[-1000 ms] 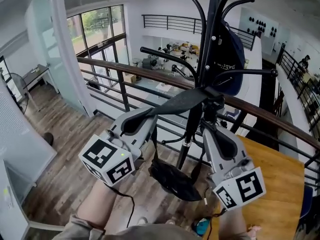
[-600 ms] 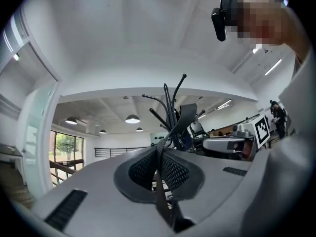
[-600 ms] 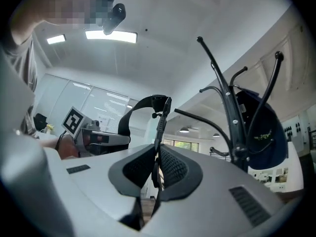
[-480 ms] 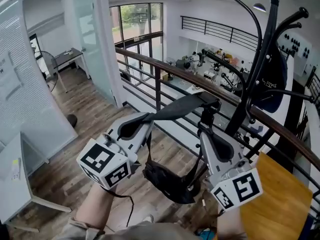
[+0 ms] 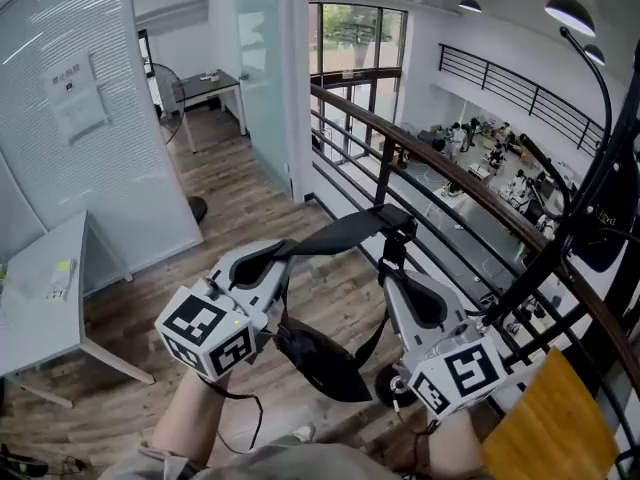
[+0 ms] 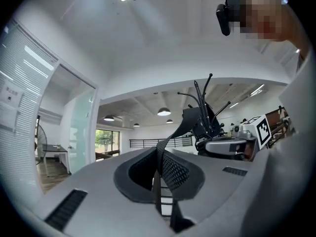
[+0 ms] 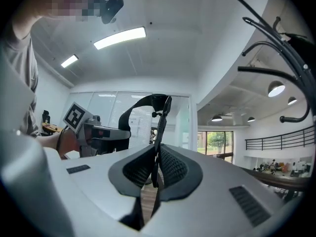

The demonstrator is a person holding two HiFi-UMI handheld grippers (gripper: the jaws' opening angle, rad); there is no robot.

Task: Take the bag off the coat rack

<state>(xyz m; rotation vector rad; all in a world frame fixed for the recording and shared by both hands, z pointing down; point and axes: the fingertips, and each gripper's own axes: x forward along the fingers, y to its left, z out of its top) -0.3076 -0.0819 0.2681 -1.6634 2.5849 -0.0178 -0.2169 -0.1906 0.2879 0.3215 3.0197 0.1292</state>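
Observation:
A small black bag [image 5: 318,363] hangs free in the air by its wide black strap [image 5: 345,231], clear of the black coat rack [image 5: 592,173] at the right edge. My left gripper [image 5: 283,259] is shut on one end of the strap [image 6: 161,164]. My right gripper [image 5: 393,267] is shut on the other end of the strap [image 7: 158,147], which arches between the two. The bag's body dangles below and between both grippers. In the left gripper view the rack [image 6: 203,107] stands behind the right gripper [image 6: 232,144]. A second dark bag [image 5: 607,240] still hangs on the rack.
A wood-topped metal railing [image 5: 450,173] runs diagonally ahead, with a lower floor beyond it. A white desk [image 5: 45,298] stands at the left beside a glass partition [image 5: 255,88]. A wooden tabletop [image 5: 560,423] lies at the lower right.
Both grippers have swung left with the bag, away from the coat rack. The rack has slid from the centre to the right edge of the head view.

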